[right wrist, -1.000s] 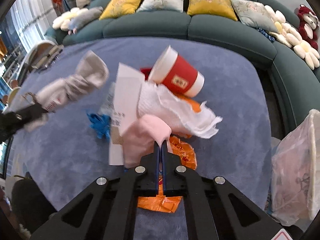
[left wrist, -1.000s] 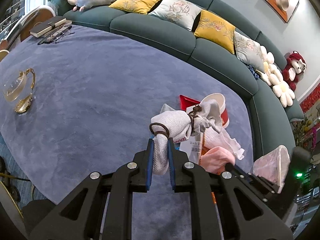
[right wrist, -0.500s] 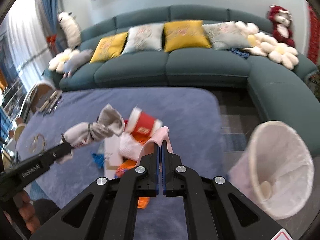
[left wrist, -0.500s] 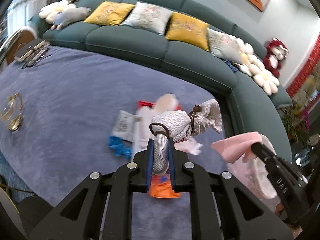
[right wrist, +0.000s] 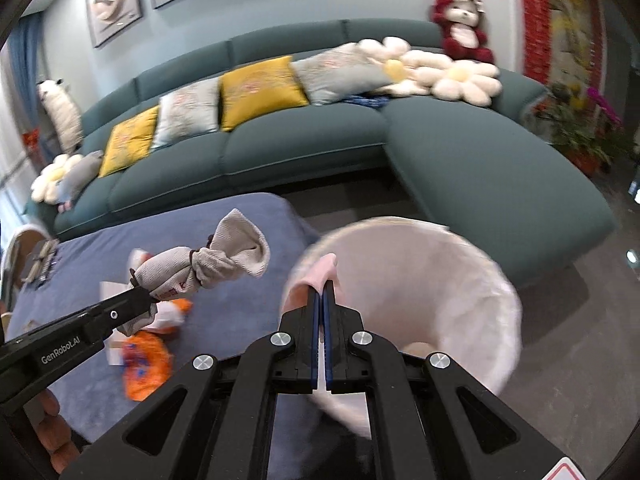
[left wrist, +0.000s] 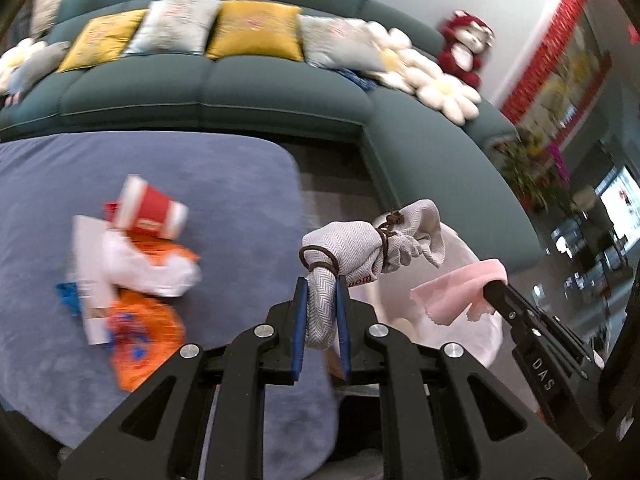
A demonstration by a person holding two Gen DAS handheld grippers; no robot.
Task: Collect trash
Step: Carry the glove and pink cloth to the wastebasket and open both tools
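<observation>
My left gripper (left wrist: 321, 282) is shut on a grey herringbone cloth bundle (left wrist: 352, 246) tied with brown cord, held in the air; it also shows in the right wrist view (right wrist: 208, 266). My right gripper (right wrist: 323, 287) is shut on a pink cloth (right wrist: 324, 268), also seen in the left wrist view (left wrist: 460, 290), over the near rim of a white-lined trash bin (right wrist: 440, 280). A pile of trash lies on the blue table (left wrist: 240, 184): a red paper cup (left wrist: 150, 210), white tissue (left wrist: 148, 268), an orange wrapper (left wrist: 144, 340) and white paper (left wrist: 90, 276).
A curved teal sofa (right wrist: 320, 148) with yellow and grey cushions wraps behind the table. Flower pillows (right wrist: 448, 72) and a red plush toy (right wrist: 462, 26) sit on its right end. Grey floor (right wrist: 560, 340) lies around the bin.
Both grippers have swung right, away from the trash pile. The pink cloth has moved from beside the bin to over its rim; the grey bundle has come near the bin.
</observation>
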